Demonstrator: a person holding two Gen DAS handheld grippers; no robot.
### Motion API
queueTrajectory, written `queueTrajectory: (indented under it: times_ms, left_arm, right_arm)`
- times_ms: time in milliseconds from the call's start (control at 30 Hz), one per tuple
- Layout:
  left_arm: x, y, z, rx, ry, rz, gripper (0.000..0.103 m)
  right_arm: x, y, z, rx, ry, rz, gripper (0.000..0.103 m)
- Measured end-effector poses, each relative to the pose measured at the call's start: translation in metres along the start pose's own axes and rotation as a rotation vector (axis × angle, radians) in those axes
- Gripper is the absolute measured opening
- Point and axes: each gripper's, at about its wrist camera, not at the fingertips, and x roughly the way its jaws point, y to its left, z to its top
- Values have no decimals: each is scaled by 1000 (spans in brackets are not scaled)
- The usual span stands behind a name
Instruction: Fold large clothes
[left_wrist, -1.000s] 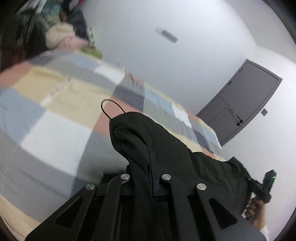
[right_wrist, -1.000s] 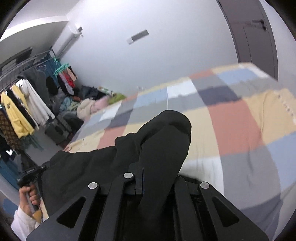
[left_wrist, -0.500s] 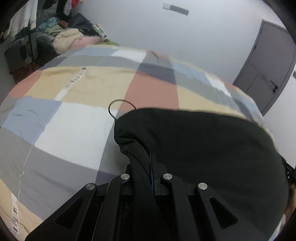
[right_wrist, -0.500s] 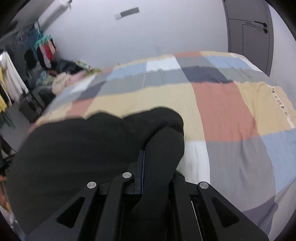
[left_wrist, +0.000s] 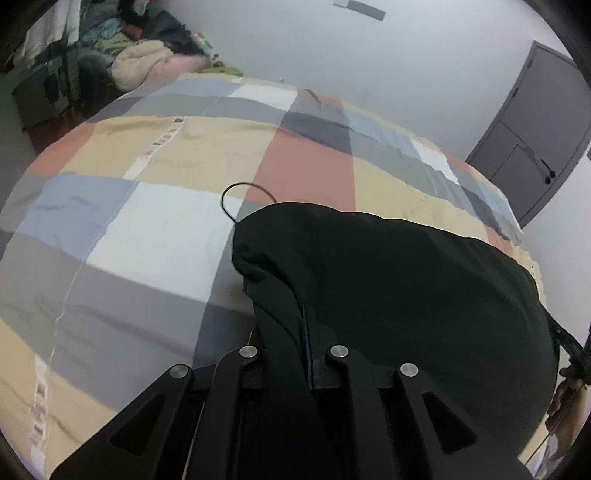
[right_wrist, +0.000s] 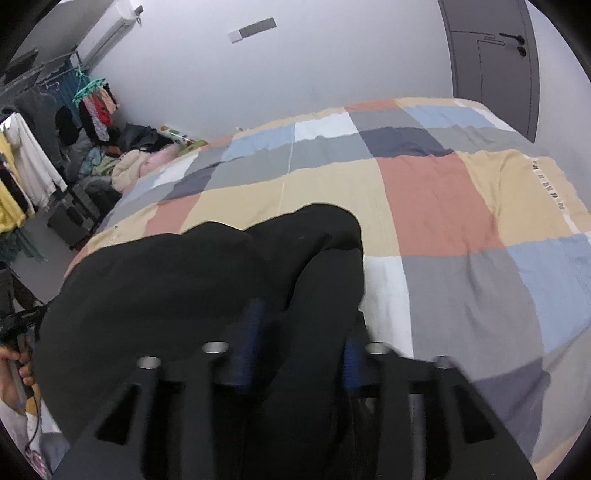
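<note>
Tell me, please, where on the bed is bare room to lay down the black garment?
The patchwork bedspread lies bare from the black garment up to the far wall, and out to both side edges. It is crowded only off the bed: the clothes pile and clothes rack beyond its left corner.

Checkered bedspread (left_wrist: 155, 229) ahead of both grippers lies bare, open room to the far edge. Black garment (left_wrist: 406, 288) fills the span between the two grippers and blocks passage there. Clutter sits off the far corner: clothes pile (right_wrist: 140, 162), suitcase (right_wrist: 74, 218), clothes rack (right_wrist: 33, 155); door (right_wrist: 491, 62) on the other side
</note>
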Motion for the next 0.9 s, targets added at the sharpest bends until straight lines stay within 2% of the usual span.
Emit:
queueTrajectory:
  times_ms: [33, 67, 100, 133, 167, 233, 367, 433, 533, 667, 900]
  left_arm:
    - [-9, 0, -1, -3, 5, -4, 22]
    - [-17, -2, -2, -5, 4, -16, 38]
    - [-28, -4, -3, -5, -4, -23, 49]
    - [-41, -7, -3, -2, -25, -18, 68]
    - [-53, -11, -4, 3, -54, -10, 78]
    - [-90, -22, -4, 29, -127, -1, 81]
    - [-153, -42, -7, 43, -194, -40, 81]
    - [-187, -55, -10, 68, -242, -52, 81]
    - [-232, -72, -18, 91, -295, -50, 81]
    - [-284, -97, -33, 127, -354, -94, 81]
    - [-333, -136, -78, 211, -408, -105, 81]
  right_arm:
    - [-6, 1, 0, 1, -7, -1, 60]
    - [-17, 4, 0, 0, -19, -3, 62]
    - [-29, 6, 1, -2, -33, 1, 65]
    - [-37, 9, 2, -4, -43, 1, 70]
    - [-50, 13, 4, -14, -62, -5, 73]
    - [-73, 21, 8, -30, -96, -5, 82]
    - [-130, 46, 19, -56, -178, 11, 92]
    - [-159, 62, 25, -88, -225, 13, 102]
    - [-197, 82, 28, -130, -286, 24, 103]
    - [-247, 113, 27, -173, -357, 49, 103]
    - [-305, 157, 0, -231, -452, 90, 103]
